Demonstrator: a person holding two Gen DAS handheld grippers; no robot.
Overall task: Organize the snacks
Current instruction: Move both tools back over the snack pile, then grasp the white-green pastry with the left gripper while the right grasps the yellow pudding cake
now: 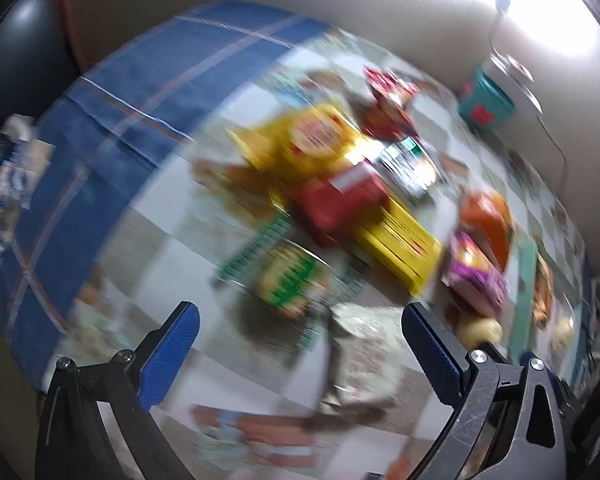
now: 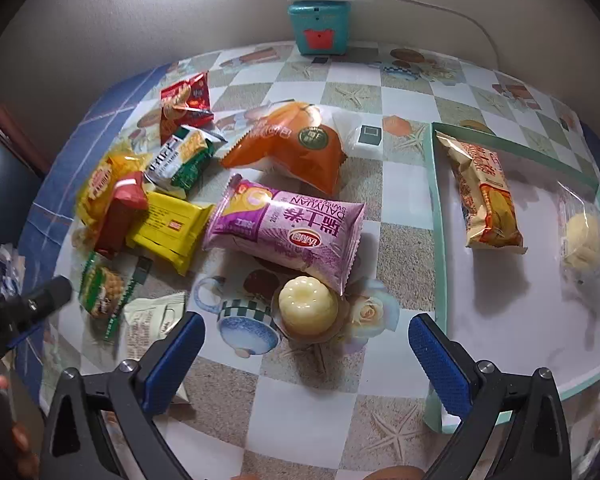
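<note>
Snacks heaped on the left of the checkered counter (image 2: 312,412): yellow bag (image 2: 100,184), red pack (image 2: 120,212), yellow bar (image 2: 168,228), green pack (image 2: 100,284) at the near edge. Further right, purple roll (image 2: 292,232) beside orange bag (image 2: 296,148), with a pale jelly cup (image 2: 308,304) just in front, lined up between the right gripper (image 2: 306,336) jaws, spread wide and empty. At far right, tray (image 2: 436,216) holding a biscuit pack (image 2: 488,196) and a clear-wrapped cake (image 2: 584,236). Left gripper (image 1: 300,332) blurred in its own view, jaws also spread, nothing between them.
</note>
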